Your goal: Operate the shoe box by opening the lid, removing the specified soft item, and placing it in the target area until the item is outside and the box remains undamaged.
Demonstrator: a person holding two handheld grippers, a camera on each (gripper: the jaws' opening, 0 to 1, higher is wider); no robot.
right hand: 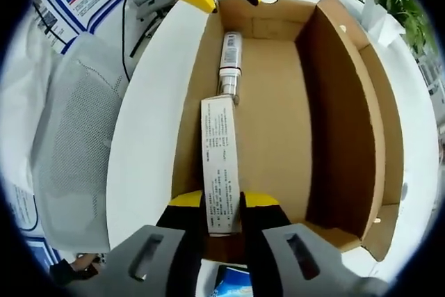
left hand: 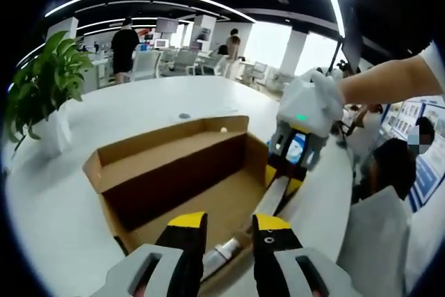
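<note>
One open brown cardboard shoe box [right hand: 278,109] is seen at the white table [left hand: 55,206] edge. One flat, label-printed tube [right hand: 221,165] is clamped by the right gripper [right hand: 222,203]; the left gripper [left hand: 228,226] is held apart, empty.

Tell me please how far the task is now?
Done: the shoe box is open, its lid folded back. In hand: the right gripper is closed on the flat end of the tube, which lies inside the box. Left: lifting it out and placing it on the white table.
</note>
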